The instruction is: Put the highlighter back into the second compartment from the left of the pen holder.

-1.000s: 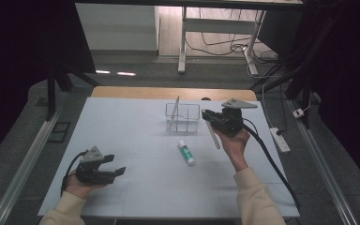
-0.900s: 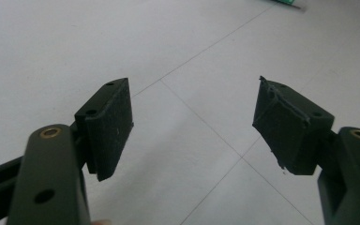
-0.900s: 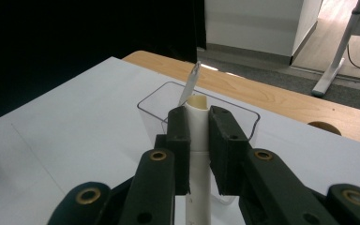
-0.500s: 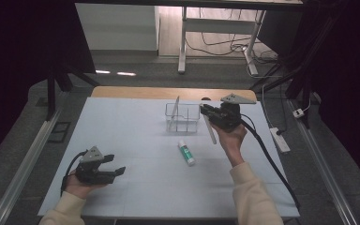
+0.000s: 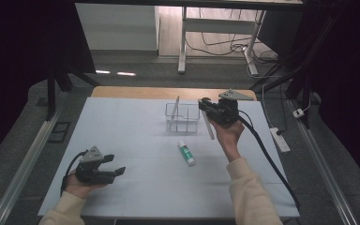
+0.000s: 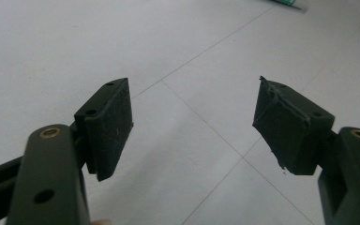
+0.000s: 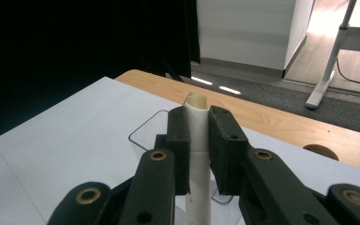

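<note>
Glue stick (image 5: 186,153) lies beside clear organizer (image 5: 182,117).

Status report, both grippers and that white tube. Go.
Right gripper shut on white tube, raised beside clear rack. Left gripper open, empty, low over table. Green-labelled tube lies clear of the path.

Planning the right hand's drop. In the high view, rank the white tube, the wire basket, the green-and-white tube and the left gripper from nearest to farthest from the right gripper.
1. white tube: clamped in the right gripper.
2. wire basket: just left of it.
3. green-and-white tube: lying on the table, nearer the person.
4. left gripper: at the near left, open.
</note>
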`<action>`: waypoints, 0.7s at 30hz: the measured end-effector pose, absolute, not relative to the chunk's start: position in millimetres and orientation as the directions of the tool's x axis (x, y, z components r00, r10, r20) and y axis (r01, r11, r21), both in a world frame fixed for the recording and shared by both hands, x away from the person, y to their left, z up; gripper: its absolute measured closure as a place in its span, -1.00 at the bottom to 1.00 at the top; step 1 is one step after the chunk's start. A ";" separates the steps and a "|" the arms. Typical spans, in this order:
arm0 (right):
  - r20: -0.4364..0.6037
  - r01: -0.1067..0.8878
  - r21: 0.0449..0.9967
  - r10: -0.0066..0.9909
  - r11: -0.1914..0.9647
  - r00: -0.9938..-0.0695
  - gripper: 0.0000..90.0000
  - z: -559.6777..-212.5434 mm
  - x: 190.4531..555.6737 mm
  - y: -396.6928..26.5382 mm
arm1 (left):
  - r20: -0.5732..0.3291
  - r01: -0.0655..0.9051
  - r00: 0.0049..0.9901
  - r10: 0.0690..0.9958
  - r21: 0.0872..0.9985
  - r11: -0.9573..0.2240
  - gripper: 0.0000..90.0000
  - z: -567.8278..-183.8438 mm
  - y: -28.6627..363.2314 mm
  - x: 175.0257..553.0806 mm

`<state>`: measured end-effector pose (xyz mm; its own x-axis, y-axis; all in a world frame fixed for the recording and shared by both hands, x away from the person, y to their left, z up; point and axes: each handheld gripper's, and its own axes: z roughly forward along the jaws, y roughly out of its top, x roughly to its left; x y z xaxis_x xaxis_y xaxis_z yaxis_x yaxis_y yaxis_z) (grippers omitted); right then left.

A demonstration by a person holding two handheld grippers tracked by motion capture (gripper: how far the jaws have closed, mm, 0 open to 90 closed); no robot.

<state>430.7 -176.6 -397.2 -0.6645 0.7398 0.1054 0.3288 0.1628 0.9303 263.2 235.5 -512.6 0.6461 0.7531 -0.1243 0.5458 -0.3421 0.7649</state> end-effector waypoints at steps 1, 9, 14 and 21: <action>0.105 0.328 0.931 0.740 0.162 -0.664 0.74 -396.4 431.2 -176.0 | -0.123 0.545 0.646 0.753 0.765 -0.342 -0.37 -512.6 235.6 263.2; 0.103 0.317 0.935 0.737 0.157 -0.668 0.74 -390.9 435.1 -169.5 | -0.121 0.544 0.647 0.753 0.766 -0.344 -0.37 -512.3 235.3 263.5; 0.107 0.314 0.938 0.736 0.148 -0.668 0.74 -388.6 438.7 -166.1 | -0.124 0.546 0.648 0.752 0.763 -0.345 -0.37 -512.9 235.4 263.8; 0.110 0.309 0.941 0.737 0.139 -0.666 0.74 -386.0 444.7 -162.2 | -0.124 0.548 0.646 0.754 0.763 -0.344 -0.37 -513.0 235.6 264.1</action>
